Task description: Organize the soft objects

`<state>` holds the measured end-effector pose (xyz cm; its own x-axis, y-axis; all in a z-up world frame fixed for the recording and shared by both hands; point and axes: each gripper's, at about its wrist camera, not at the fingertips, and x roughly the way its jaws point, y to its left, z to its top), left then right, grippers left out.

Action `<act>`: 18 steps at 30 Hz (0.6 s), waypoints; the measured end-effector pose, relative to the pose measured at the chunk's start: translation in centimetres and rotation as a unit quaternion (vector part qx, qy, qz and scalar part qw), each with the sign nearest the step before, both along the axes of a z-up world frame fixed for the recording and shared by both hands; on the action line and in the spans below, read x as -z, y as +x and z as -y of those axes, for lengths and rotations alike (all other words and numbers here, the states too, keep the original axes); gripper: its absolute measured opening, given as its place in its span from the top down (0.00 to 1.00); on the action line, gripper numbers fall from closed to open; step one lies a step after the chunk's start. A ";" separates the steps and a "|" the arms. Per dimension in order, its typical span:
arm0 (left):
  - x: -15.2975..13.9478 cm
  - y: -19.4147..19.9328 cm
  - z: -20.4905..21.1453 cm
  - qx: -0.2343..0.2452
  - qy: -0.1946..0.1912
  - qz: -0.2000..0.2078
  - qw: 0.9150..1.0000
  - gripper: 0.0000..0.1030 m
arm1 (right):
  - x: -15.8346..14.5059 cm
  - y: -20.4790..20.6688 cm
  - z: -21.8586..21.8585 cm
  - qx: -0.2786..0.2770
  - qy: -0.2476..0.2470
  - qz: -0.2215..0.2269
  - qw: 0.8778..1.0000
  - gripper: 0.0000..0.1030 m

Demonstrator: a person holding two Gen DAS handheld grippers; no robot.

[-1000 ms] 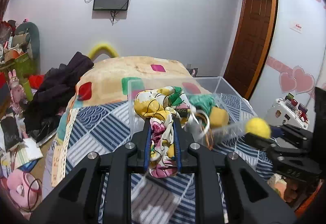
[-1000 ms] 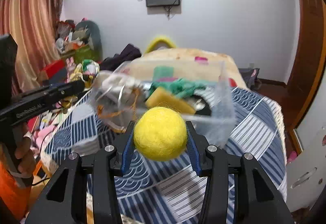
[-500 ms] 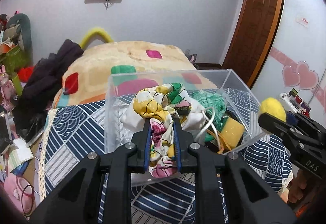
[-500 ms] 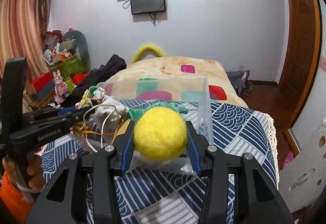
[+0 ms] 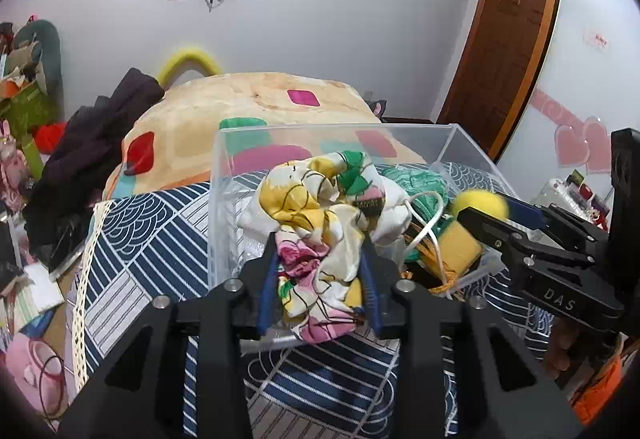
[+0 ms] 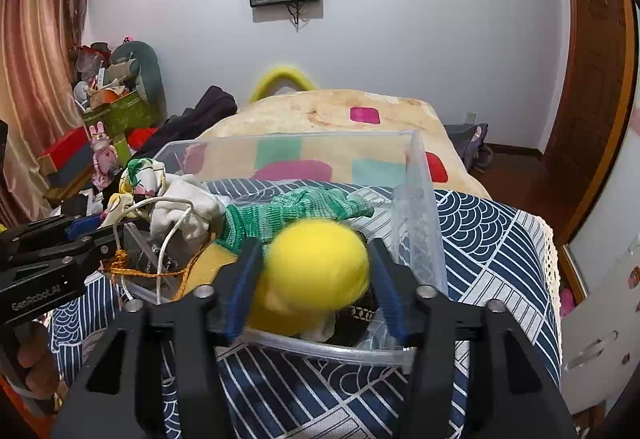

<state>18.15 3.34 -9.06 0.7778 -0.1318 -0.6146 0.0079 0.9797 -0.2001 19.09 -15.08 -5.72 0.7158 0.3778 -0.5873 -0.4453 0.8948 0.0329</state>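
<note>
bedroom: left hand-held gripper (image 5: pixel 320 271) grips floral cloth (image 5: pixel 320 223); right hand-held gripper (image 6: pixel 316 271) loosens around yellow ball (image 6: pixel 316 267).

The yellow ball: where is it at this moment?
In the right wrist view, the yellow ball sits blurred between the right hand-held gripper fingers, over the clear box, just in front of the green glove.

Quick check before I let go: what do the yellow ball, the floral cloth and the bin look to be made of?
Yellow ball: probably felted wool or fuzzy foam; matte, soft edge, though motion blur hides texture. Floral cloth: thin, smooth printed fabric with a slight sheen, possibly satin or polyester, crumpling in fine folds. Bin: clear rigid plastic; the bedding shows through its straight, glossy walls.
</note>
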 end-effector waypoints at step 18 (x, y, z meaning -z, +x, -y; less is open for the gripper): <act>-5.6 -7.7 1.0 -0.009 0.026 0.100 0.995 0.30 | -5.5 -5.6 1.4 -0.032 0.047 0.097 0.994 0.20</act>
<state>10.49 2.34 -3.49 0.8867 -0.0889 -0.4537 0.0249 0.9891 -0.1451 13.51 -16.50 -0.21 0.7847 0.4735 -0.4001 -0.5077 0.8612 0.0234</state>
